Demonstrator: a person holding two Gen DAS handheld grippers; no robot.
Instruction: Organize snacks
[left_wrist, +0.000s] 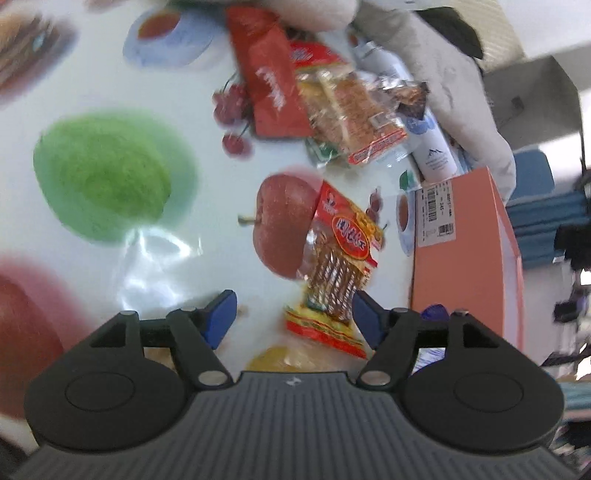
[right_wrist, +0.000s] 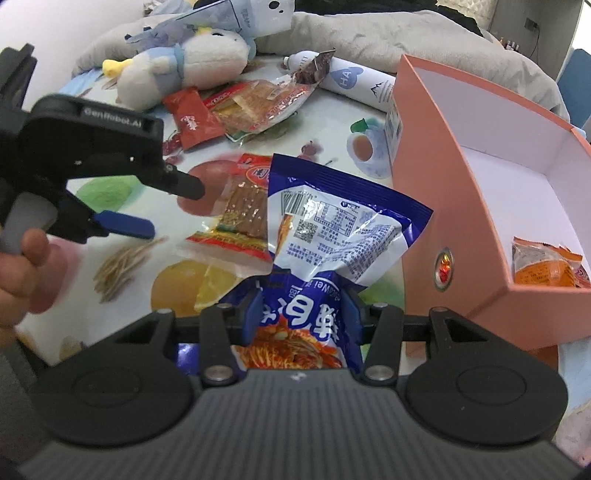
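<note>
Crumpled blue noodle bag (right_wrist: 332, 236) sits clamped in my right gripper (right_wrist: 301, 315); my left gripper (left_wrist: 291, 317) gapes, seemingly empty, over a red snack pack (left_wrist: 340, 266) beside the pink box (right_wrist: 461, 206).

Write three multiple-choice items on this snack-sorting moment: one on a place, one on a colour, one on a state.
1. Where is the orange snack packet?
A. Inside the pink box
B. Under the plush toy
C. In the left claw

2. What colour is the bag in the right claw?
A. Green
B. Blue and white
C. Black

3. How is the left claw?
A. Shut on a bottle
B. Shut on the plush toy
C. Open, gripping nothing

Answers:
1. A, it lies on the box's white floor.
2. B, blue edges surround a white printed panel.
3. C, its pads stand apart above the red stick-snack packet.
</note>
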